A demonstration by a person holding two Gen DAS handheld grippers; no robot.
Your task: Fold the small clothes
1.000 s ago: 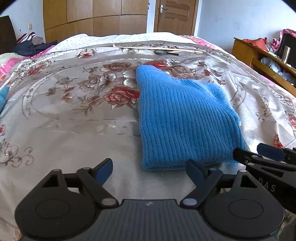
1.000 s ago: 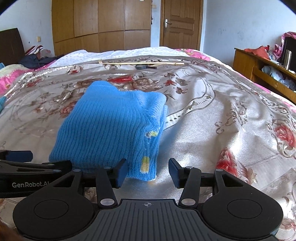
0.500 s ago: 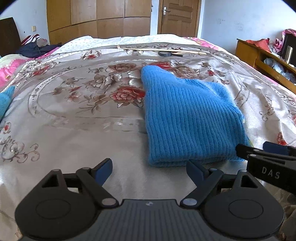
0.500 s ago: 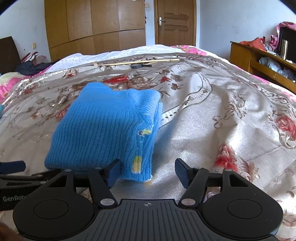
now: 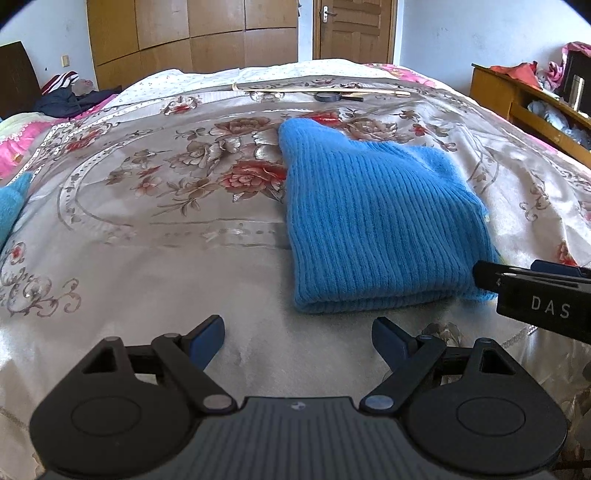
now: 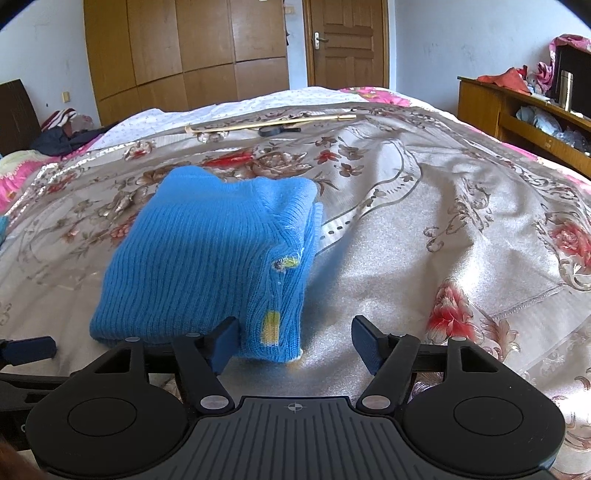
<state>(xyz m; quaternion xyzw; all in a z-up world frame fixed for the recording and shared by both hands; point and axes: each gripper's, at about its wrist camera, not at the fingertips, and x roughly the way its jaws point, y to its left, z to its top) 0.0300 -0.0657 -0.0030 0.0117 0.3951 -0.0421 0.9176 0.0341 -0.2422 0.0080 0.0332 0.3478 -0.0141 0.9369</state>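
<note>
Two wrist cameras look across a bed (image 5: 155, 280) covered with a silvery satin spread printed with red and brown flowers. One folded blue knitted sweater (image 5: 373, 229) lies on the spread, a thick ribbed rectangle with its folded edge toward the cameras. In the right wrist view its nearest corner shows two small yellow patches.

The left gripper (image 5: 297, 338) hangs over bare bedspread just in front of the sweater's near edge. Its two blue-padded fingers (image 5: 207, 332) stand wide apart, with nothing between them and nothing held.

The right gripper (image 6: 297, 343) sits at the sweater's near right corner. Its two fingers (image 6: 365, 345) are spreading wider. That corner of the sweater lies between them, close to the left finger, but whether it touches that pad cannot be told, and the right finger stands clear over the spread. It grips nothing. This gripper also shows at the right edge of the left wrist view (image 5: 535, 291), just beside the sweater.

Near the far side of the bed lie one long thin pale stick (image 5: 317, 90) and one small dark object (image 5: 332, 96), too small to name. A second piece of blue fabric (image 5: 11, 206) shows at the bed's left edge. Beyond the bed stand one wooden wardrobe (image 5: 192, 37), one wooden door (image 5: 351, 29) and, to the right, one wooden shelf unit (image 5: 524, 103) holding clutter.
</note>
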